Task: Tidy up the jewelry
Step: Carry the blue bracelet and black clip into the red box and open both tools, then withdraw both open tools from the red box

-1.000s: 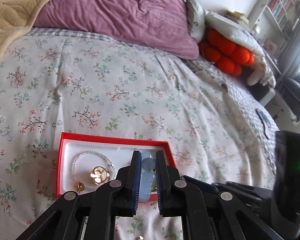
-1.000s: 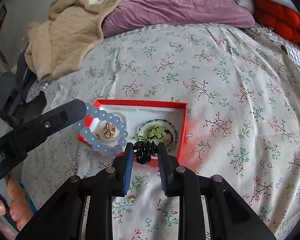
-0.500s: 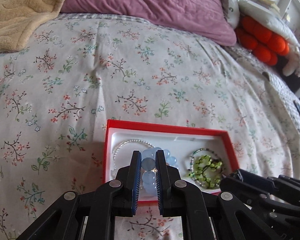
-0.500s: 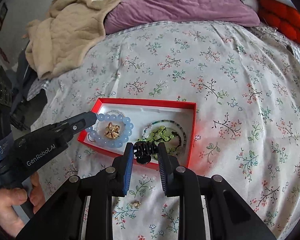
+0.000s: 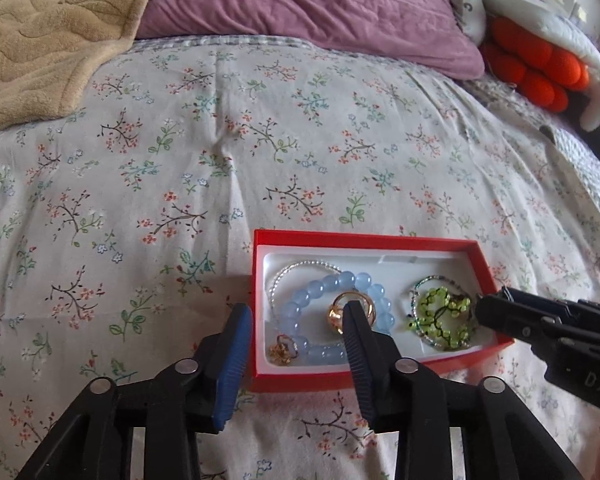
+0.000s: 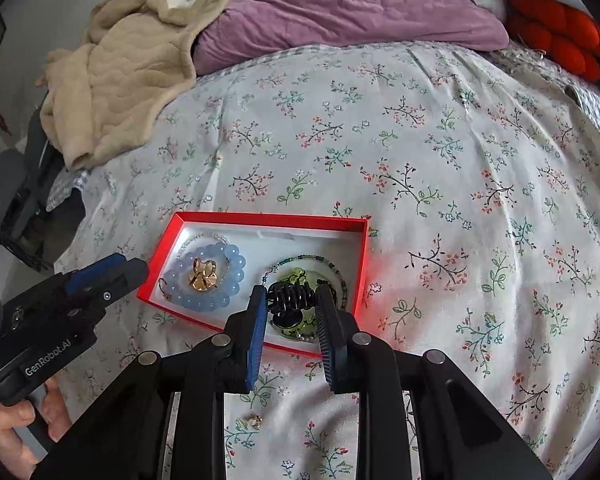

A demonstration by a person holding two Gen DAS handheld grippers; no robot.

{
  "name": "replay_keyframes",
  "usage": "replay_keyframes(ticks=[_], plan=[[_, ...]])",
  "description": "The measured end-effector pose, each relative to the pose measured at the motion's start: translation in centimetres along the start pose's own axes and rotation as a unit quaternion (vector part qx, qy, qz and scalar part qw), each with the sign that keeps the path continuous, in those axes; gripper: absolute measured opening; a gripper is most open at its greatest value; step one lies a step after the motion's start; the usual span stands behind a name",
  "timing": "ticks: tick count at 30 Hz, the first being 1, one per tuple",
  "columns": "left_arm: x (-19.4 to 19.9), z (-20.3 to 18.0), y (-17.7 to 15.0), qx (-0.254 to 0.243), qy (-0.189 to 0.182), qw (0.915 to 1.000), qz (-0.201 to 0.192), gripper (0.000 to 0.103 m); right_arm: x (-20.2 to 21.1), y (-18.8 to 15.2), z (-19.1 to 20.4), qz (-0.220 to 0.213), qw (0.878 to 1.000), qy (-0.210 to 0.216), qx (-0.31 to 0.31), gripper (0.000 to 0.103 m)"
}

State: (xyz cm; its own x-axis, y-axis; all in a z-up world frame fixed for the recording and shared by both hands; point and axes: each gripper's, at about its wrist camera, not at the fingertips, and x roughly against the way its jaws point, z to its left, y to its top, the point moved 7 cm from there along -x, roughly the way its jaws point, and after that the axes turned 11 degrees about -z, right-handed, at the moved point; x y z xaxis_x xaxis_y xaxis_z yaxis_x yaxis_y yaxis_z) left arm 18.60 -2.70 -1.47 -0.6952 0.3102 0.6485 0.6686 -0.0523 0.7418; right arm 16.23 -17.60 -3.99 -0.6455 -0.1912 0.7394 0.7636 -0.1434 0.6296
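A red jewelry box (image 5: 372,239) (image 6: 268,219) with a white lining lies on the floral bedspread. In it lie a blue bead bracelet (image 5: 316,290) (image 6: 224,300), a gold flower piece (image 6: 203,275), a gold ring (image 5: 336,312), a clear bead strand (image 5: 300,266) and a green bead bracelet (image 5: 440,316). My left gripper (image 5: 296,320) is open and empty over the box's near left corner. My right gripper (image 6: 290,302) is shut on a black hair claw clip (image 6: 290,300) above the box's right part.
A small gold earring (image 6: 255,421) lies on the bedspread near me, outside the box. A beige blanket (image 6: 120,76), a purple pillow (image 5: 300,4) and an orange plush (image 5: 536,64) lie at the far end of the bed.
My left gripper opened and let the blue bracelet drop into the box around the gold piece. My right gripper kept hold of the clip over the box.
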Motion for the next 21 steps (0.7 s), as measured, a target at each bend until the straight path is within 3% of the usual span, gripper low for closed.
replay_keyframes(ticks=[5, 6, 8, 10, 15, 21], plan=[[0.9, 0.7, -0.4, -0.006, 0.008, 1.0, 0.002, 0.055, 0.2, -0.2, 0.4, 0.005, 1.0, 0.007, 0.011, 0.03], [1.0, 0.8, -0.5, -0.007, 0.008, 0.9999, 0.003, 0.06, 0.3, -0.2, 0.4, 0.008, 1.0, 0.007, 0.009, 0.034], [1.4, 1.1, -0.7, -0.011, 0.011, 0.9999, 0.007, 0.069, 0.6, -0.3, 0.3, 0.007, 1.0, 0.01, 0.004, 0.052], [1.8, 1.4, -0.9, -0.016, 0.017, 0.9997, 0.006, 0.075, 1.2, -0.3, 0.1, 0.002, 1.0, 0.008, 0.001, 0.059], [3.1, 2.2, -1.7, -0.026, 0.031, 0.9991, 0.006, 0.092, 2.7, -0.6, -0.3, -0.001, 1.0, 0.006, 0.004, 0.064], [4.4, 2.6, -3.2, -0.033, 0.047, 0.9982, 0.013, 0.098, 4.2, -1.6, -0.8, 0.004, 1.0, -0.01, 0.024, 0.067]])
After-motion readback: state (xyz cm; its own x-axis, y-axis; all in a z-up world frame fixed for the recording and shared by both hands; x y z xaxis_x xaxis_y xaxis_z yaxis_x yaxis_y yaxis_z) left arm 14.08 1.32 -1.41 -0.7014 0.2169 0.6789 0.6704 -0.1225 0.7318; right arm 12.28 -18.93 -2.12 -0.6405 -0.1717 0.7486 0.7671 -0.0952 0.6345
